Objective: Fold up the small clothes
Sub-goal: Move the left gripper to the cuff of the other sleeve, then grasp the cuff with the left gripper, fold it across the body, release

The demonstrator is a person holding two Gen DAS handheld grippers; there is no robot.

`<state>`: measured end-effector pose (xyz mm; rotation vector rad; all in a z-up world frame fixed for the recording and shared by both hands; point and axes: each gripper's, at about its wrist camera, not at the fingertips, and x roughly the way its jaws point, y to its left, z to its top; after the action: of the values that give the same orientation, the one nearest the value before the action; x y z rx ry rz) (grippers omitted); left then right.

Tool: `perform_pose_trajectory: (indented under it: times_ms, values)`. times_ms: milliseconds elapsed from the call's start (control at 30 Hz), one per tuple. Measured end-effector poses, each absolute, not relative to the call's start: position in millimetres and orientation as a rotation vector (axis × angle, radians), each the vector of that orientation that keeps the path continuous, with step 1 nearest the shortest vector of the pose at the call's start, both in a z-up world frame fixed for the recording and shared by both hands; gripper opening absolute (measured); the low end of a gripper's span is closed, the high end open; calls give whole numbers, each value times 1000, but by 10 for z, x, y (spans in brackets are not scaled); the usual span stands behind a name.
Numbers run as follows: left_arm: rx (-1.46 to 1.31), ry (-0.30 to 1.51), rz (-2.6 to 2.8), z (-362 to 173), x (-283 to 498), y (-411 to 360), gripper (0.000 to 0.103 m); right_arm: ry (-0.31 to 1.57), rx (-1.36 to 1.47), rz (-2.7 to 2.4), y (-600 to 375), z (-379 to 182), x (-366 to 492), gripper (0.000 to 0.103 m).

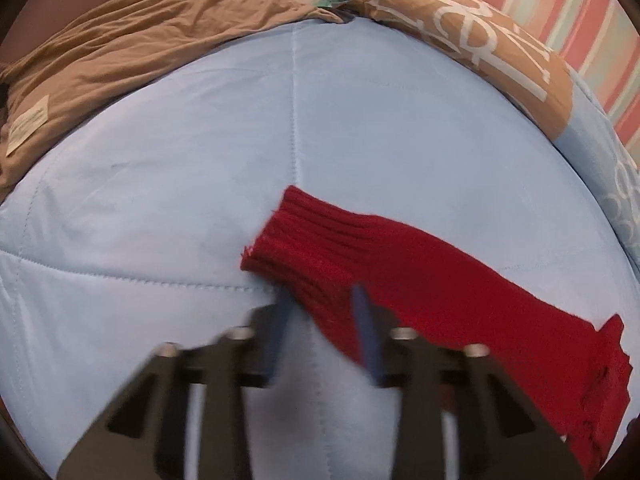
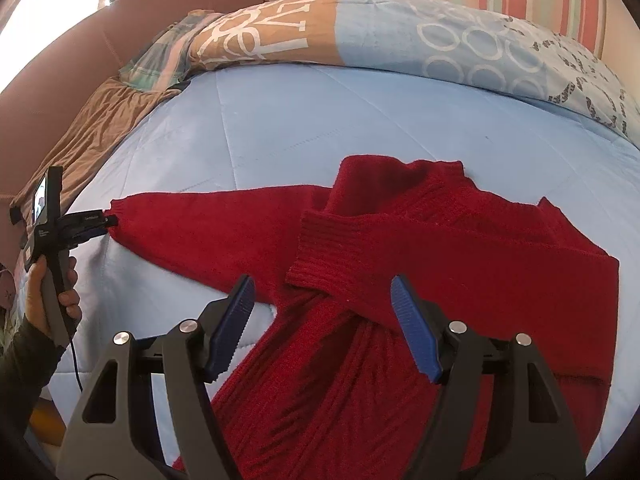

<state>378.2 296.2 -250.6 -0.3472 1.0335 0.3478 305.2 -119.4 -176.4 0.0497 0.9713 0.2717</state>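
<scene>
While the blue quilt (image 2: 280, 120) carries everything, we list a red sweater (image 2: 460, 260) spread across it, one sleeve folded over its chest, the other sleeve (image 2: 208, 232) stretched flat with its cuff pinched in the left gripper (image 2: 110, 222), and the right gripper (image 2: 322, 326) hovering wide apart above the body.

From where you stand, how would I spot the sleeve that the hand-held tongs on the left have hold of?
Start at the pale blue quilt covering the bed; a red knitted sweater lies spread on it. One sleeve stretches out flat towards the brown sheet, and the left tongs pinch its ribbed cuff. The other sleeve is folded across the sweater's body, so only this one points away.
</scene>
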Motion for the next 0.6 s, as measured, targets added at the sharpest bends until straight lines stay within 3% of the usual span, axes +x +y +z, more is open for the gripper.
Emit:
perform_pose_trajectory:
  times_ms: [200,600]
  values:
    - [-270,1035,339,-2473,3835,2843,11,976,51,267,-1241,-1771,3066,72]
    - [-244,948,96,-2051,3890,2079,10,973,77,222,-1584,-1700,3033,71]
